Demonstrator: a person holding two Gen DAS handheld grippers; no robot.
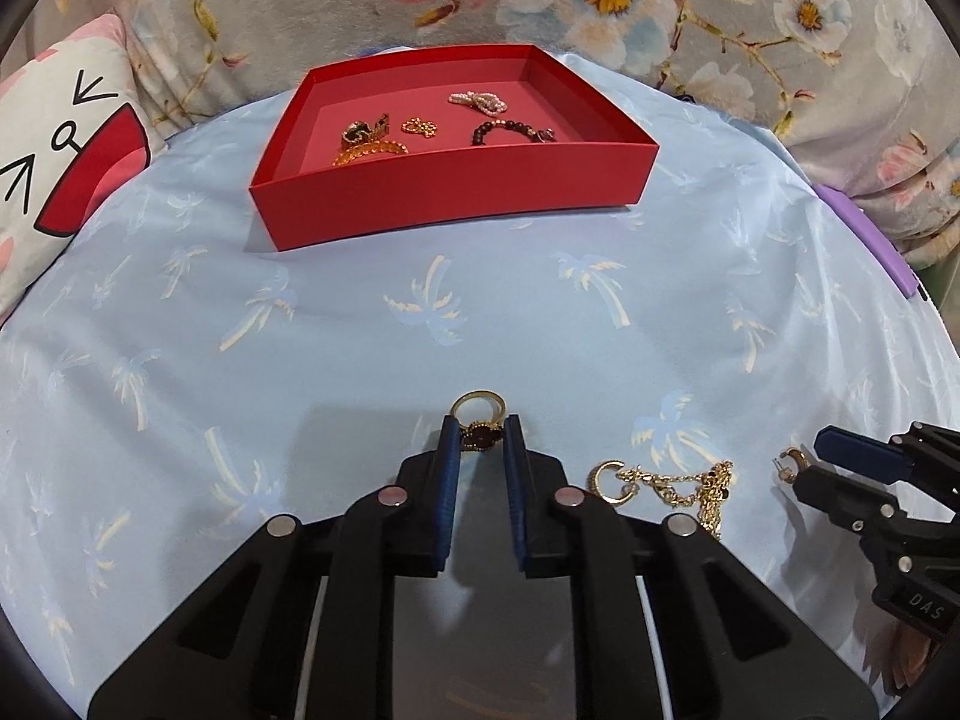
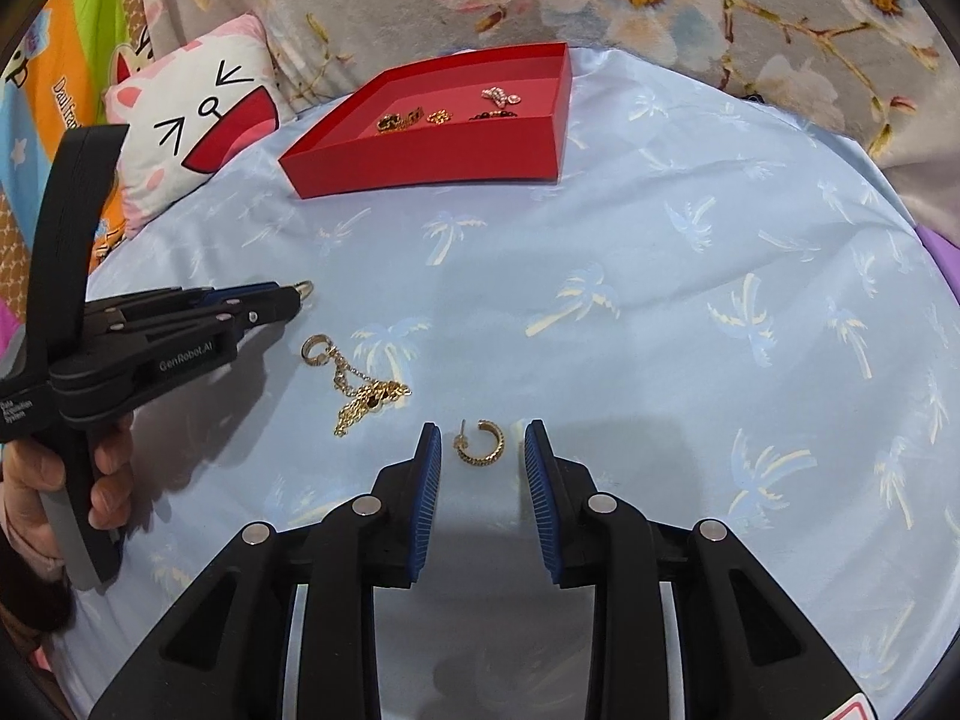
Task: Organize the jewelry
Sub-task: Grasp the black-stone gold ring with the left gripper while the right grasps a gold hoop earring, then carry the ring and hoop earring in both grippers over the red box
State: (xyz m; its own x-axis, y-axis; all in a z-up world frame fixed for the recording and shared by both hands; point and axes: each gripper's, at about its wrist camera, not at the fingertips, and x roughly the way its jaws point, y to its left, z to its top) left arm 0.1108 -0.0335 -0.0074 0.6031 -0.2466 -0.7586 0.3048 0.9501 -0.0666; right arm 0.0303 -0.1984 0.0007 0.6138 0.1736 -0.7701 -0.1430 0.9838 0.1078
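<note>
My left gripper is shut on a gold ring with a dark clover top, held at the fingertips just above the blue cloth. It also shows in the right wrist view with the ring at its tip. My right gripper is open around a gold hoop earring lying on the cloth, not touching it. A gold chain with a second hoop lies between the grippers; it also shows in the right wrist view. The red tray holds several jewelry pieces.
A blue palm-print cloth covers the surface. A cat-face pillow lies at the far left. A floral blanket is behind the tray. A purple edge shows at the right.
</note>
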